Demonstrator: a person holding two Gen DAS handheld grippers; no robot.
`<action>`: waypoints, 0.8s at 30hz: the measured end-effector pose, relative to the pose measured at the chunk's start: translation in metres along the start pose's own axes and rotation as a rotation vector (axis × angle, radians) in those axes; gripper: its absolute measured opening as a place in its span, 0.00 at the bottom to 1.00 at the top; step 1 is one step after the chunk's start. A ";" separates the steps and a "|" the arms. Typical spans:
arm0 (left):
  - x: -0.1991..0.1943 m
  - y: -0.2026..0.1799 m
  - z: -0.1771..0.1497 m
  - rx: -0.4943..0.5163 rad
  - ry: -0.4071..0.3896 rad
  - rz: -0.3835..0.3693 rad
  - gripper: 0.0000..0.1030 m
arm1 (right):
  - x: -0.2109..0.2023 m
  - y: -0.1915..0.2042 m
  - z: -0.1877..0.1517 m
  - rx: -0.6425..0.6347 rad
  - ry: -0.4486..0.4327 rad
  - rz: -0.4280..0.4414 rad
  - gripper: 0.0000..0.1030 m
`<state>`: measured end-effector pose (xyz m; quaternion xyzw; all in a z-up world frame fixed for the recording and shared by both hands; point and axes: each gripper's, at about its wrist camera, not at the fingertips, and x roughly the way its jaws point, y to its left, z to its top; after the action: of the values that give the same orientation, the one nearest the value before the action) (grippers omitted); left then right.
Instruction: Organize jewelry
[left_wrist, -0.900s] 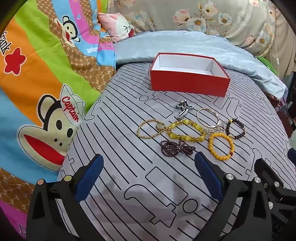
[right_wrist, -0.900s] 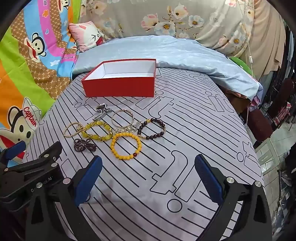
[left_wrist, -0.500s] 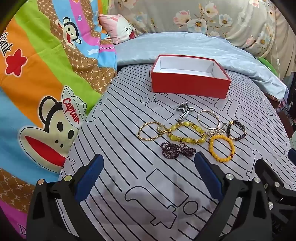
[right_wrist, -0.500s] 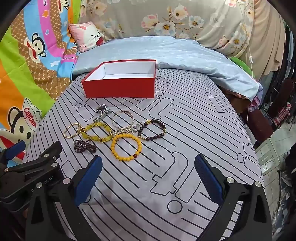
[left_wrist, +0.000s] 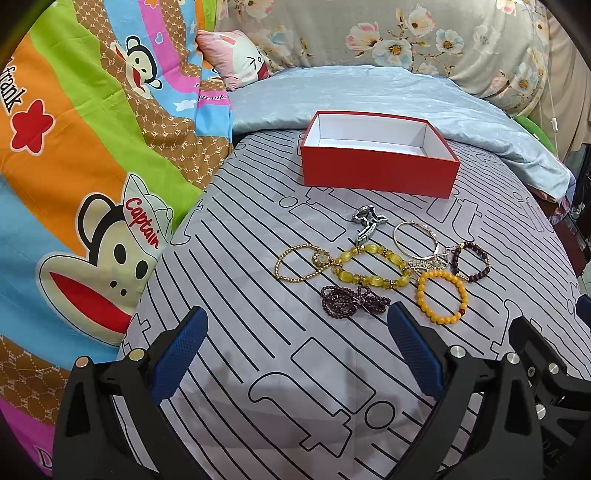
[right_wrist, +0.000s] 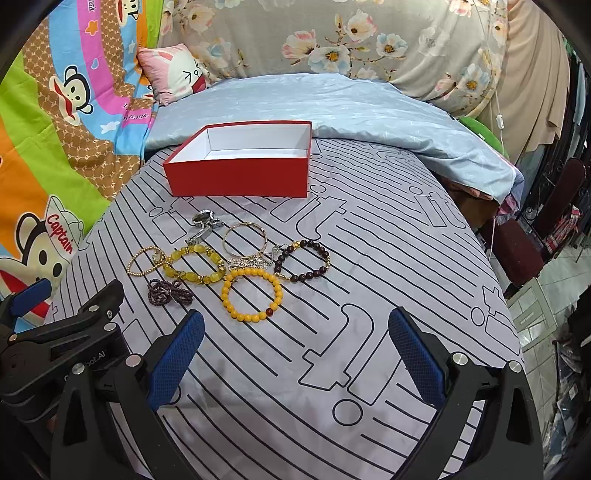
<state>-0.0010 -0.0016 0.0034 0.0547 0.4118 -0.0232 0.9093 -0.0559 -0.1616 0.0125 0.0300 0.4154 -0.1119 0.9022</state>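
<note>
Several bracelets lie in a cluster on the grey striped bedsheet (left_wrist: 258, 295): an orange bead bracelet (left_wrist: 441, 296) (right_wrist: 252, 294), a yellow stone bracelet (left_wrist: 371, 266) (right_wrist: 195, 264), a thin gold bead bracelet (left_wrist: 299, 263), a dark purple bead string (left_wrist: 352, 301) (right_wrist: 168, 291), a dark brown bead bracelet (right_wrist: 303, 260), a gold bangle (right_wrist: 245, 239) and a silver watch (left_wrist: 367, 221). Behind them stands an open red box (left_wrist: 378, 171) (right_wrist: 240, 173), white inside and holding nothing. My left gripper (left_wrist: 295, 347) and right gripper (right_wrist: 295, 345) hover short of the cluster, both open with nothing between the fingers.
A colourful cartoon-monkey blanket (left_wrist: 74, 166) rises on the left. A pale blue quilt (right_wrist: 332, 110) and a floral cushion (right_wrist: 351, 37) lie behind the box. The bed's right edge drops to a tiled floor (right_wrist: 546, 295) beside dark furniture.
Both grippers have drifted slightly back; the jewelry and box sit a little lower in the left wrist view. Nothing on the bed has moved.
</note>
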 end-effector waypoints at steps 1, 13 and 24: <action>0.000 0.000 0.000 0.000 -0.001 0.000 0.92 | 0.000 0.000 0.000 -0.001 -0.001 0.000 0.95; 0.000 0.000 0.000 0.000 -0.002 0.001 0.92 | -0.003 0.001 0.000 -0.002 -0.010 -0.003 0.95; 0.000 0.000 0.000 0.000 -0.001 0.001 0.92 | -0.002 0.001 -0.001 -0.003 -0.009 -0.003 0.95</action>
<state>-0.0013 -0.0020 0.0030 0.0551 0.4112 -0.0228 0.9096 -0.0576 -0.1603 0.0136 0.0274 0.4114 -0.1127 0.9041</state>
